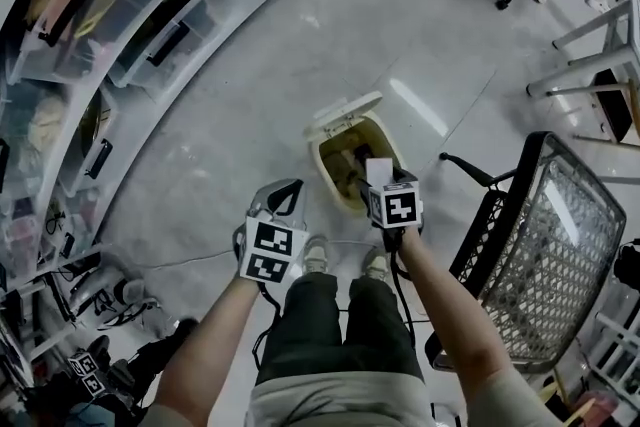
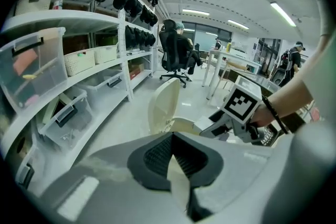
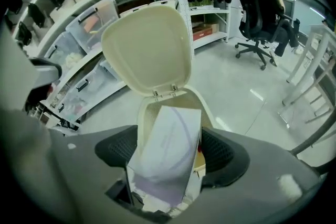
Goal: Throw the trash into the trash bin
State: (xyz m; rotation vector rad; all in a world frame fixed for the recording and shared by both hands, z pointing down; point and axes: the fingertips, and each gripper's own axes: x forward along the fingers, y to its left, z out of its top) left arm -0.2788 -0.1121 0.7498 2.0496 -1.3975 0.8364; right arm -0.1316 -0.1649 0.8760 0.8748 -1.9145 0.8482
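One piece of trash in play, a white box (image 1: 379, 172), and it is not in the bin (image 1: 324, 158) yet.

Head view: bin on the floor just ahead of the person's feet, lid (image 1: 345, 112) swung open. Right gripper (image 1: 385, 187) is over the opening with the box at its tips. Left gripper (image 1: 280, 200) is beside the bin, off to its left, over bare floor.

Left gripper view: jaws drawn together, tips meeting. There is a pale sliver between the pads and I can't say what it is, but nothing is plainly held. Bin and raised lid (image 2: 164, 105) lie ahead, with the right gripper (image 2: 212, 126) at the rim.

Right gripper view: jaws wide, box (image 3: 170, 128) standing on end between the pads, which look to be clamping its sides. It sits straight in line with the bin mouth (image 3: 143, 115), lid (image 3: 149, 50) tipped back behind it. Some trash is in the bin already, too dark to name.

Judgement: the carry and the lining-up are done. What's left is the release, so the box falls inside. The lid is out of the way, and the box looks narrow enough to clear the rim.
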